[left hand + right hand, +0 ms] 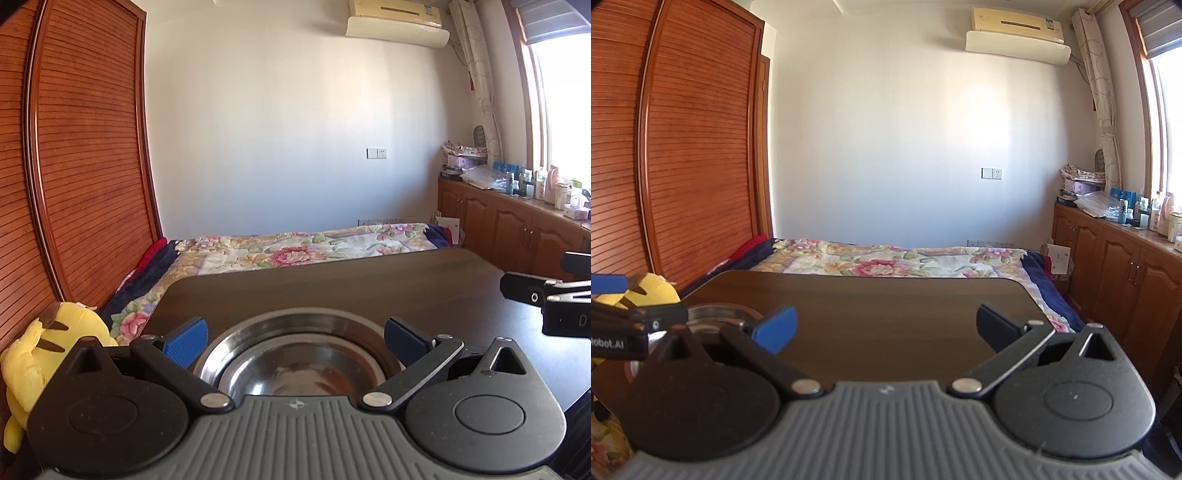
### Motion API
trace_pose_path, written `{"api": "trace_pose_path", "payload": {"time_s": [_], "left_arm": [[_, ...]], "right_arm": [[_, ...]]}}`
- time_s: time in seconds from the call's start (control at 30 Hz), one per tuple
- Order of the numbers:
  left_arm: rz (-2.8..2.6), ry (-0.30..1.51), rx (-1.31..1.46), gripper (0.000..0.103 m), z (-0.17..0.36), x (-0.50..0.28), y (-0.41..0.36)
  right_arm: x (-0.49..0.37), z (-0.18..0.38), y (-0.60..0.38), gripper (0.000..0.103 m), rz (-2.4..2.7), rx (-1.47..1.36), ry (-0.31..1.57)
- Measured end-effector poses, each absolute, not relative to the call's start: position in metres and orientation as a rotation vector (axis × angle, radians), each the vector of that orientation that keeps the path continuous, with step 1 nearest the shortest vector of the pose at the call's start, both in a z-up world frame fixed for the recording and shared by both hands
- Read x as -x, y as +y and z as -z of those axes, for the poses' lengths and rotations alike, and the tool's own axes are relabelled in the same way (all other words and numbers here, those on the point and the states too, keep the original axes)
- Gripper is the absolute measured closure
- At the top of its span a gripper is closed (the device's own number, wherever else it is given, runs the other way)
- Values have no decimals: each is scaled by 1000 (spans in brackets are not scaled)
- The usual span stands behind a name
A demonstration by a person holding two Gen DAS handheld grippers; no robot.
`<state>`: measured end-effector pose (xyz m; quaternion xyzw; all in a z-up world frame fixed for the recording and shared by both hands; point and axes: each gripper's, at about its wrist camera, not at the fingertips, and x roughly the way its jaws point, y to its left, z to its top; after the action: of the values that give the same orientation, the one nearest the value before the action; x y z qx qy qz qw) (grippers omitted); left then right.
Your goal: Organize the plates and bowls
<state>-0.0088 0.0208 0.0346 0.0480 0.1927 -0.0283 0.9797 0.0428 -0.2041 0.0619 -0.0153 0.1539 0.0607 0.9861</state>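
A shiny steel bowl (295,373) sits nested in a wider steel dish (295,316) on the dark wooden table (351,288), near its left front corner. My left gripper (295,338) is open, its blue pads standing wide on either side of the stack and touching nothing. My right gripper (886,328) is open over bare table (886,302), with nothing between its fingers. In the right wrist view the steel stack (720,314) lies to the left, partly hidden behind the left gripper's black finger (646,320).
A bed with a floral quilt (288,251) lies just past the table's far edge. A yellow plush toy (40,354) sits off the left edge beside a slatted wardrobe (85,166). Wooden cabinets (1126,273) with bottles run along the right wall.
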Motion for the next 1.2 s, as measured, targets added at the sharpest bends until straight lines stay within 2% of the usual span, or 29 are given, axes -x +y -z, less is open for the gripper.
{"api": "trace_pose_path", "payload": {"time_s": [0.47,1.2], "left_arm": [[36,449,-82,1,-10,11,33],[21,444,-82,1,-13,12,36]], "right_arm": [[-42,-44,-207,0,-102,16,337],[-43,-39,-209,0,-92,10,351]]}}
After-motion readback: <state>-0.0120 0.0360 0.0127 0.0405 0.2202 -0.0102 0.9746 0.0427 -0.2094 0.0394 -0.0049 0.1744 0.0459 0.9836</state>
